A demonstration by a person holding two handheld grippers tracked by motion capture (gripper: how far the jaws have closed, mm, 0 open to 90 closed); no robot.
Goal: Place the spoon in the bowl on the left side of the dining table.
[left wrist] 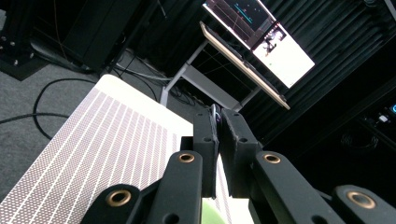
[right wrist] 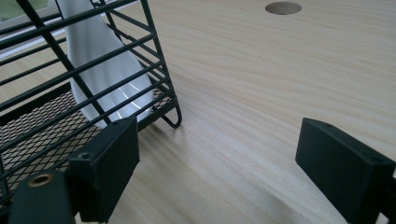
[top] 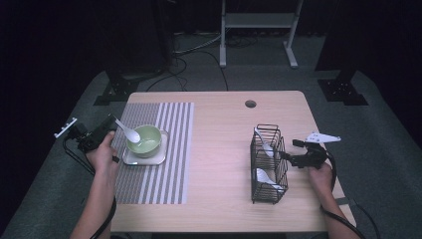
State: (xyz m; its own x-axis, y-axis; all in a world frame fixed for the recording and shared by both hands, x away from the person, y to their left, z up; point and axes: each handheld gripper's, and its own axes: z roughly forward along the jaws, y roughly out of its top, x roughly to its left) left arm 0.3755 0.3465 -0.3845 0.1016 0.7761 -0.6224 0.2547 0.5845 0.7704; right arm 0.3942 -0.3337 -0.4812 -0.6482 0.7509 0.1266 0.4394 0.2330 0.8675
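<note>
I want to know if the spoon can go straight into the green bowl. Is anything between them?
Nothing visible blocks it. The left tongs are shut on the white spoon, whose scoop hangs over the near-left rim of the green bowl; the bowl sits open-topped on its small tray.

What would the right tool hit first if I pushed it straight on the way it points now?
Probably the black wire basket: in the high view the open right tool points at its side, close by. In the right gripper view the basket's corner stands just past one jaw, with bare wooden table ahead, so it might slip past.
</note>
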